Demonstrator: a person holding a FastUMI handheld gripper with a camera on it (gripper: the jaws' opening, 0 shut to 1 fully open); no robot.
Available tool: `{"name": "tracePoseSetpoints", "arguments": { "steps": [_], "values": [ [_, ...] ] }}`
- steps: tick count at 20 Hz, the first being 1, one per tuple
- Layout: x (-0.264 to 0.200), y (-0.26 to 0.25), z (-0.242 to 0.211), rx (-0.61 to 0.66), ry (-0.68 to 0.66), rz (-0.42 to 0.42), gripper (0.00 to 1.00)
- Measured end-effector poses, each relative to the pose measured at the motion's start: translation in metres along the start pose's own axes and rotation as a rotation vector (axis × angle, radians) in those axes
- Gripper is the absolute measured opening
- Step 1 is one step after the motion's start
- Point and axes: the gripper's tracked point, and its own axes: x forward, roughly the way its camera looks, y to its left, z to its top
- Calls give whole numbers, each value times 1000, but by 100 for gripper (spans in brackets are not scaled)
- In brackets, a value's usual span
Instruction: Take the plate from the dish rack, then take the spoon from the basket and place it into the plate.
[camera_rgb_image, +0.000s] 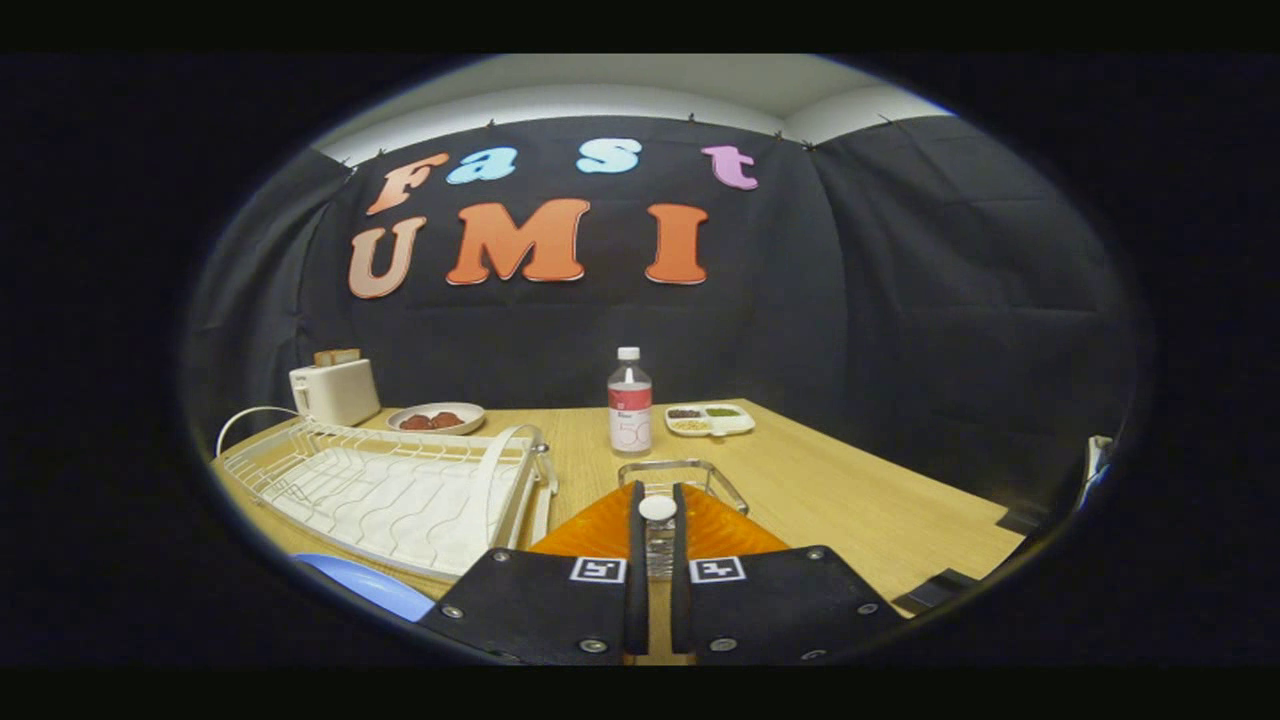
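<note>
My gripper (658, 492) is shut on the spoon (657, 520), a slim piece with a white rounded end that stands up between the two fingers. Right under and ahead of the fingers lies the orange plate (722, 532) on the wooden table; its ribbed surface shows on both sides of them. The small wire basket (700, 469) stands just beyond the plate, partly hidden by the fingertips. To the left of the fingers sits the white dish rack (380, 490), with no plate in it.
A bottle with a red label (629, 405) stands beyond the basket. A white divided tray of food (710, 419) is to its right, and a dish with red pieces (437, 418) and a toaster (335, 392) are behind the rack. A blue rounded object (370, 585) lies near the rack's front corner.
</note>
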Motion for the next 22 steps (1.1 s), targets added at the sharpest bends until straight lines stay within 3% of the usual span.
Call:
{"name": "tracePoseSetpoints", "arguments": {
  "steps": [2, 12, 18, 22],
  "values": [
    [-4, 2, -2, 33, 20, 8, 6],
    [-54, -7, 67, 16, -124, 28, 6],
    [-110, 15, 92, 18, -186, 91, 6],
    [-152, 46, 90, 37, -194, 188, 6]
  ]
}}
